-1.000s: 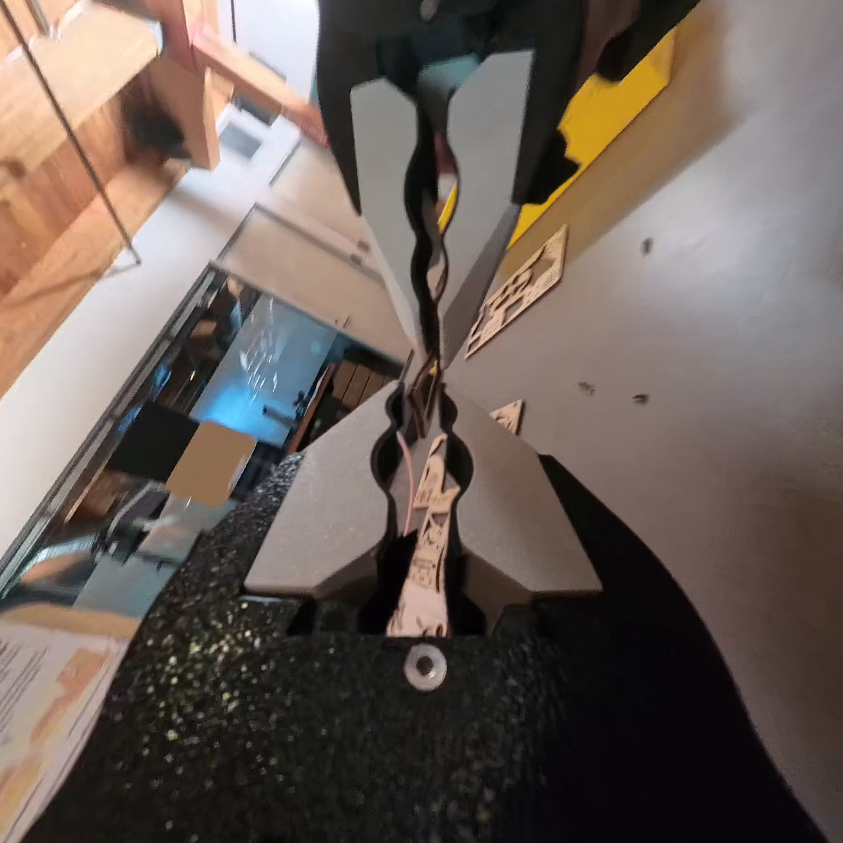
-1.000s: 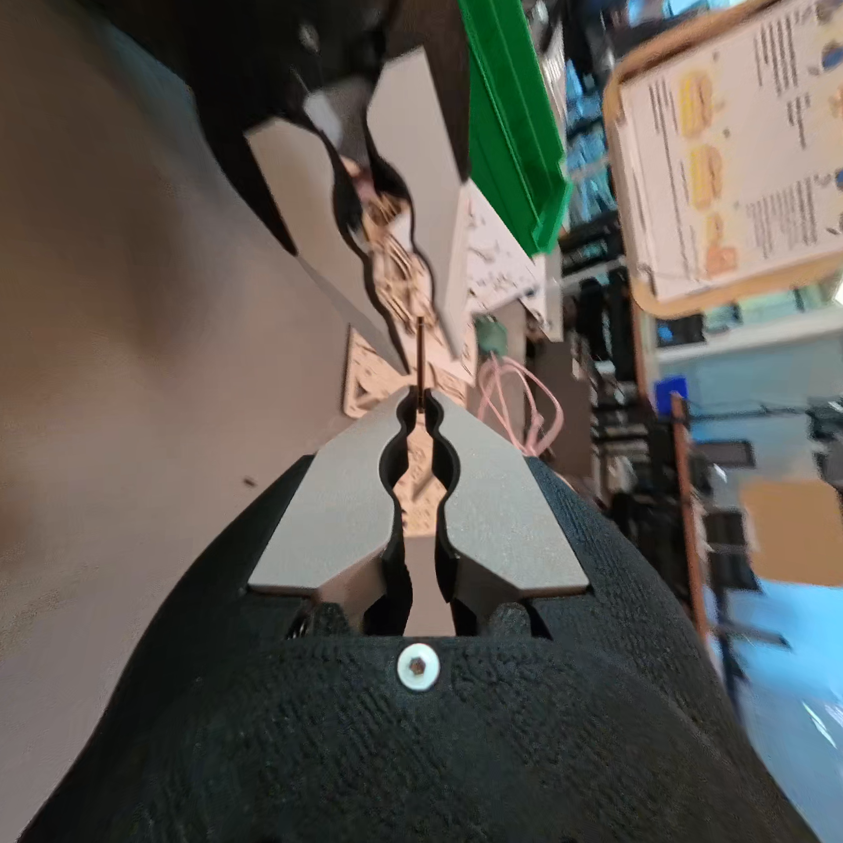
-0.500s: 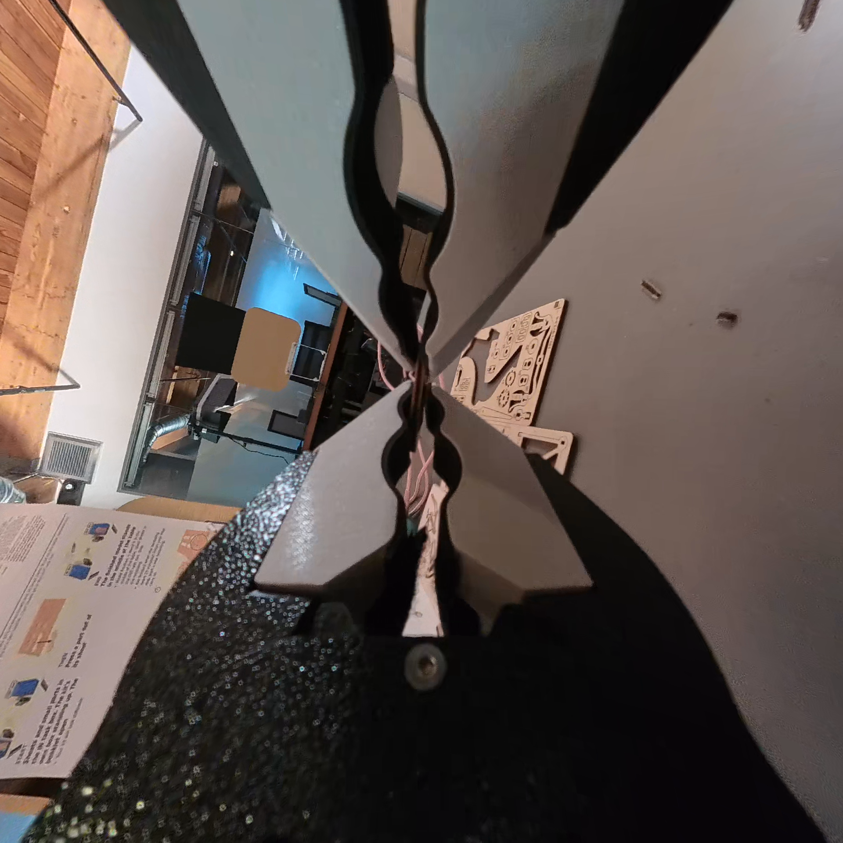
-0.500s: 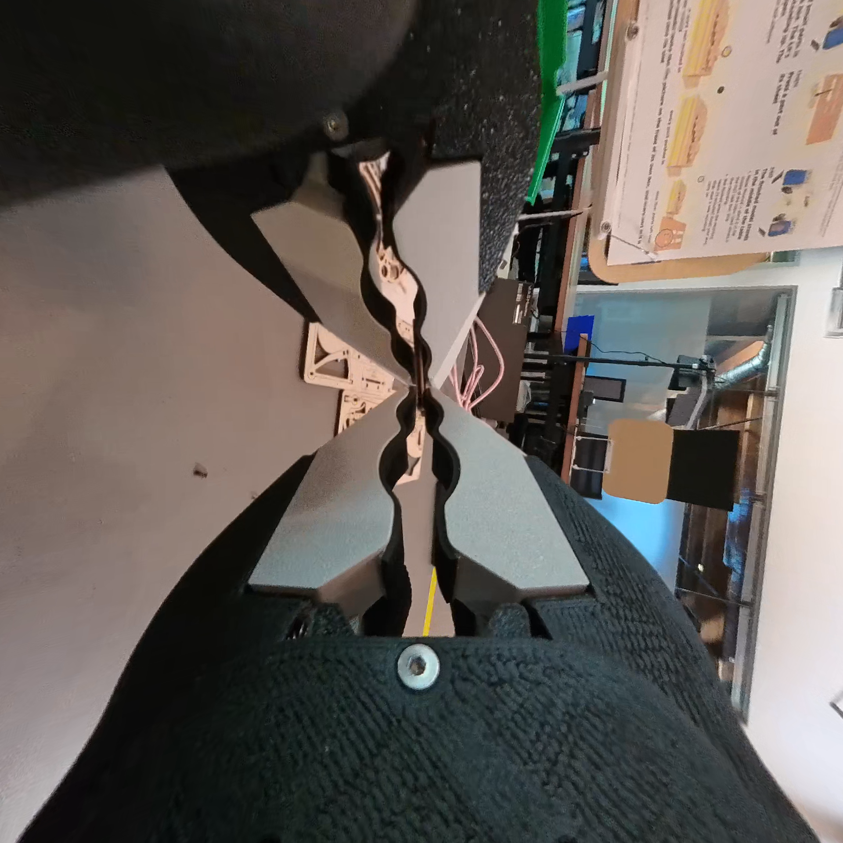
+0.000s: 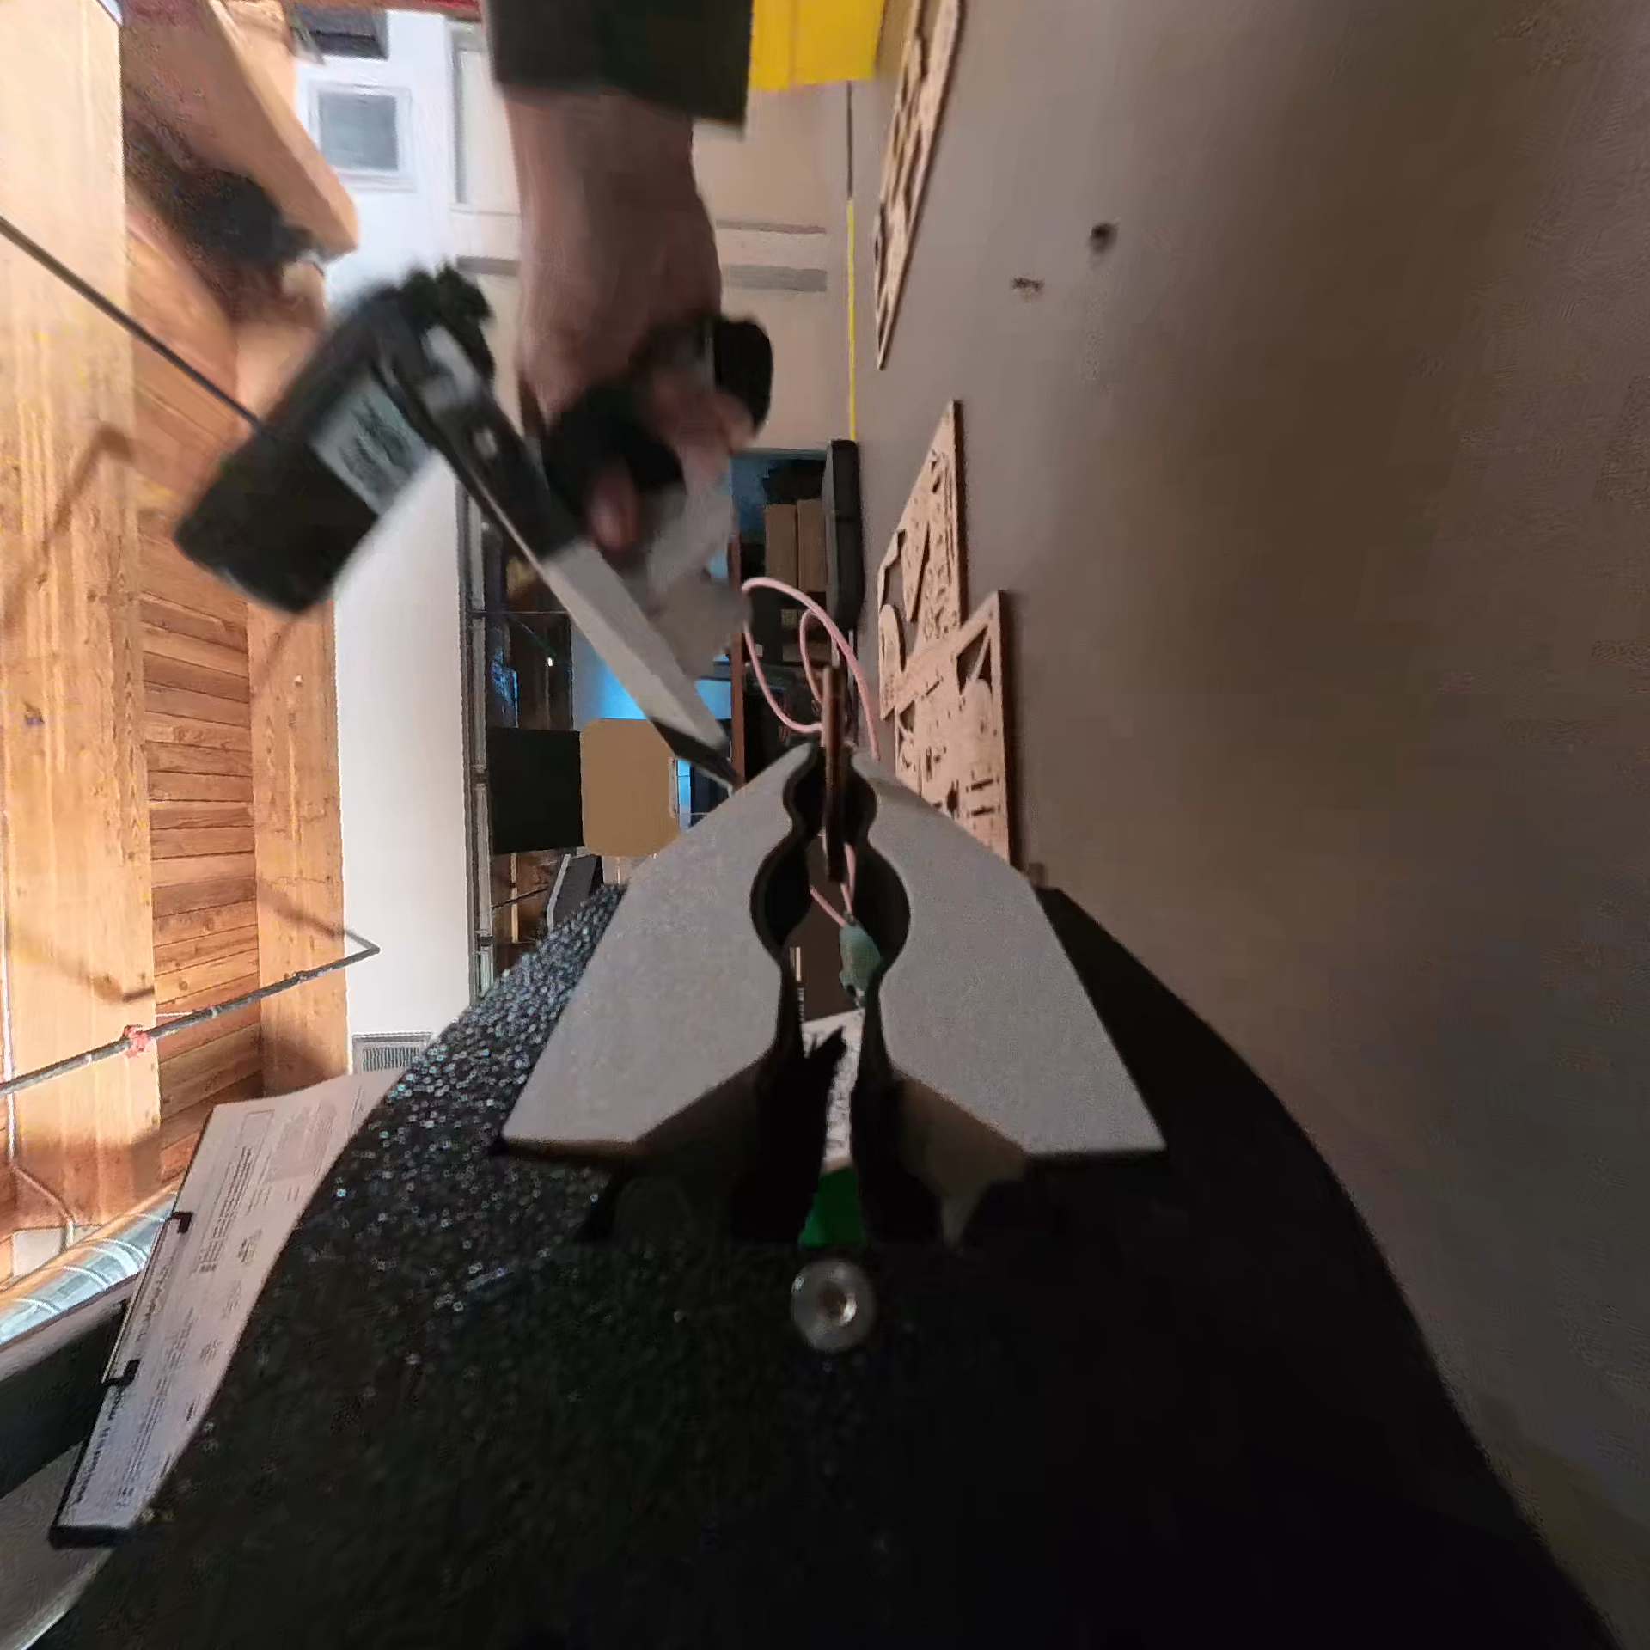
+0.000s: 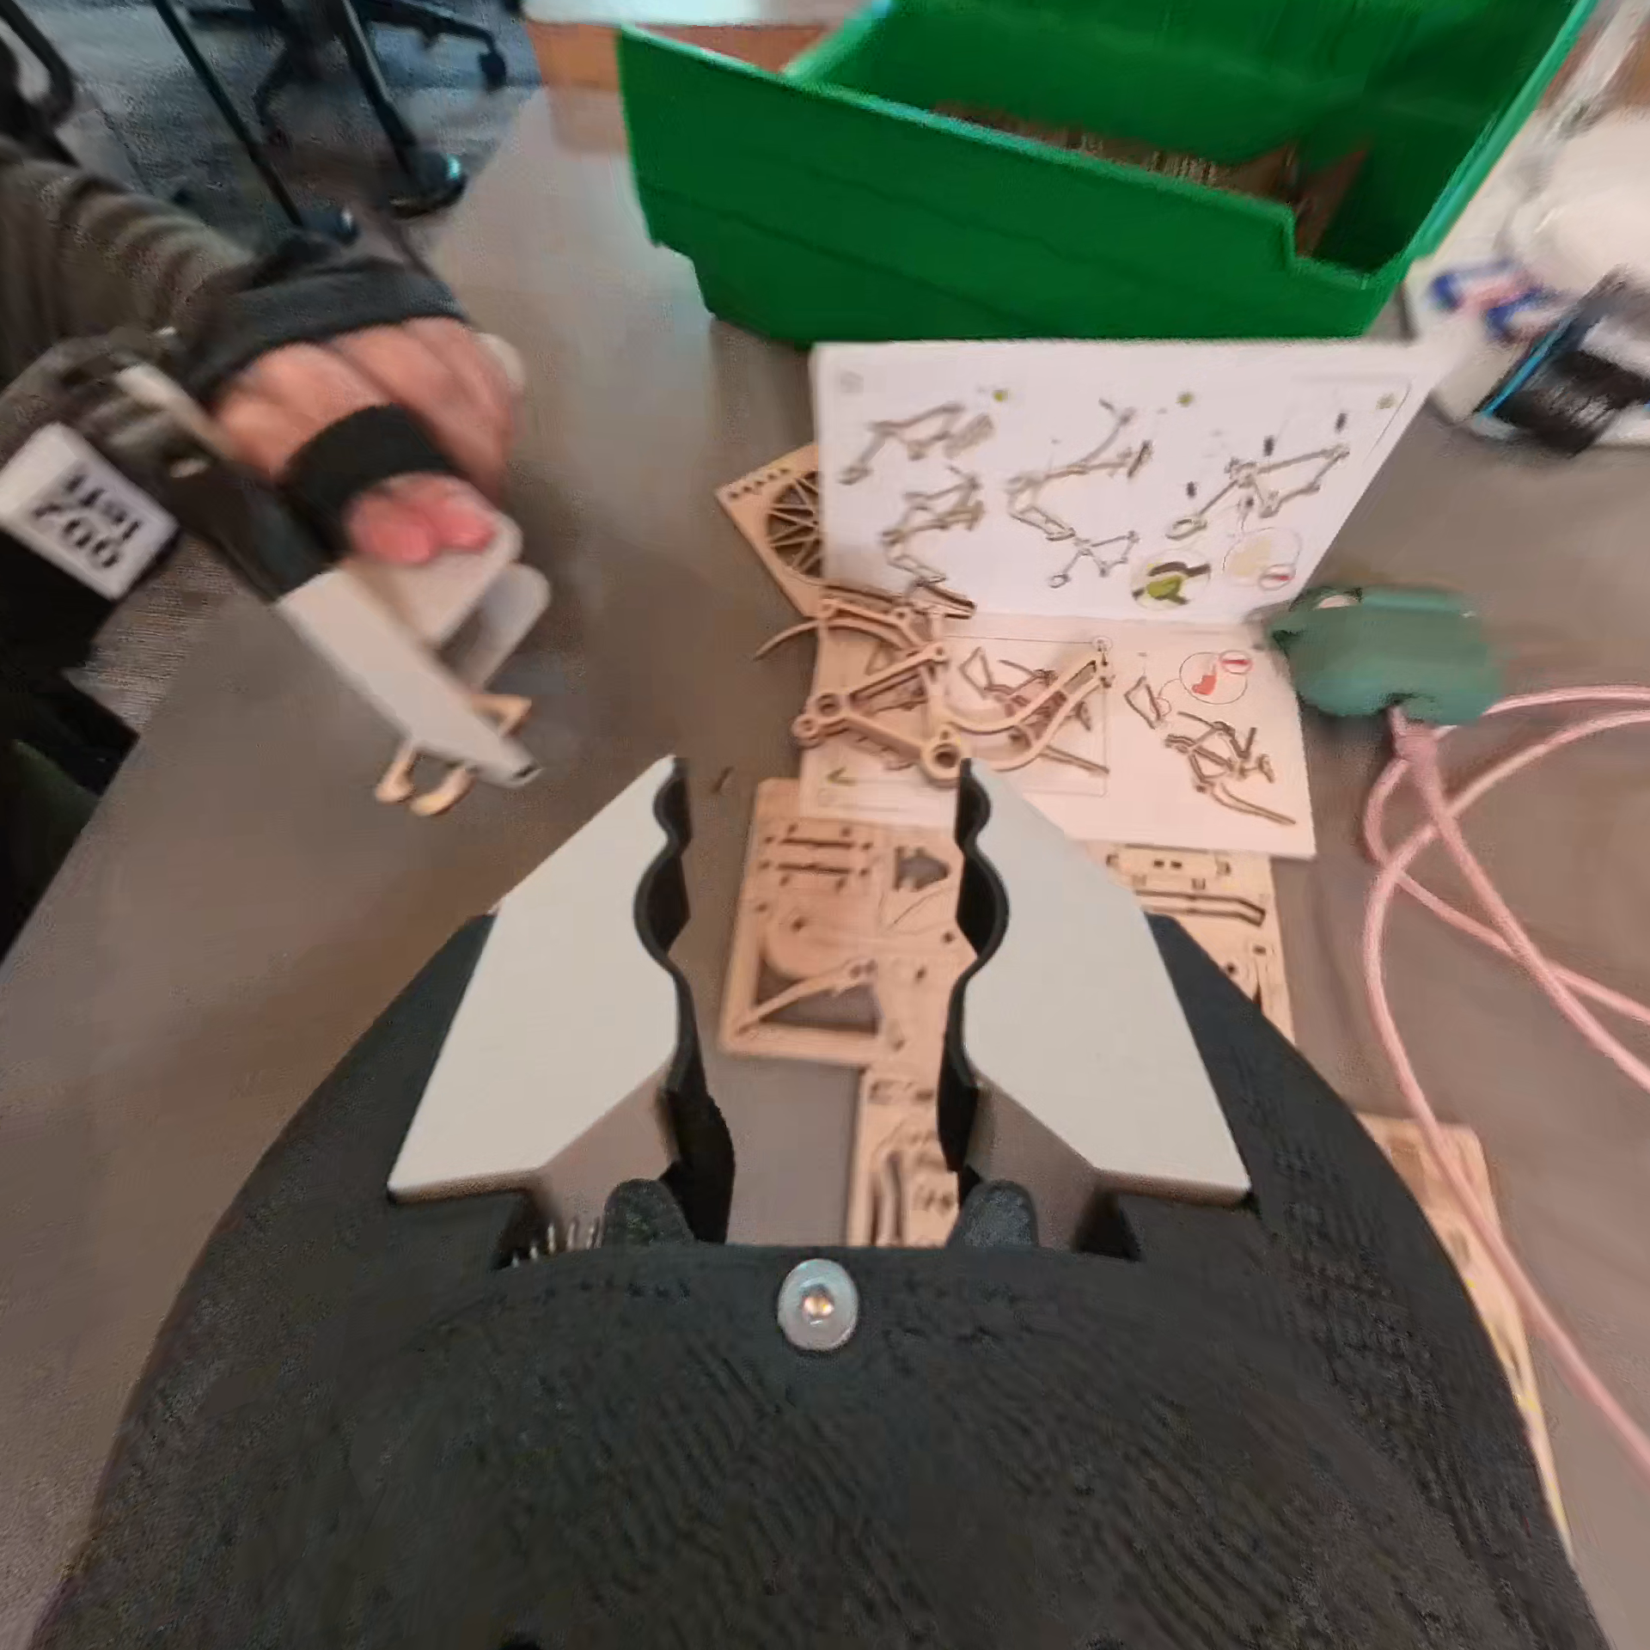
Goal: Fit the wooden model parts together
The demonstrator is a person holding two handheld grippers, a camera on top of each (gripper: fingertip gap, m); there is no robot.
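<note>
My left gripper (image 5: 835, 761) is shut on a thin wooden part (image 5: 837, 714), seen edge-on and sticking out past the fingertips. In the right wrist view the left gripper (image 6: 504, 759) is at the left above the table, a hand around it, the curved wooden part (image 6: 437, 786) hanging from its tip. My right gripper (image 6: 817, 777) is open and empty, above the cut wooden sheets (image 6: 839, 937). It shows blurred in the left wrist view (image 5: 705, 754), apart from the left gripper. A partly built wooden frame (image 6: 946, 705) lies on the instruction sheet (image 6: 1107, 500).
A green bin (image 6: 982, 179) stands at the back of the grey table (image 6: 268, 893). A teal object (image 6: 1393, 661) and pink cable (image 6: 1473, 848) lie at the right. More wooden sheets (image 5: 937, 696) and a yellow bin (image 5: 804, 45) show in the left wrist view. From my right tips it is roughly 15 cm to the teal object (image 6: 1393, 661); from my left, 25 cm.
The two grippers were tip to tip, both shut. The right gripper has opened, drawn away and turned down toward the table. The left gripper still holds its wooden part.
</note>
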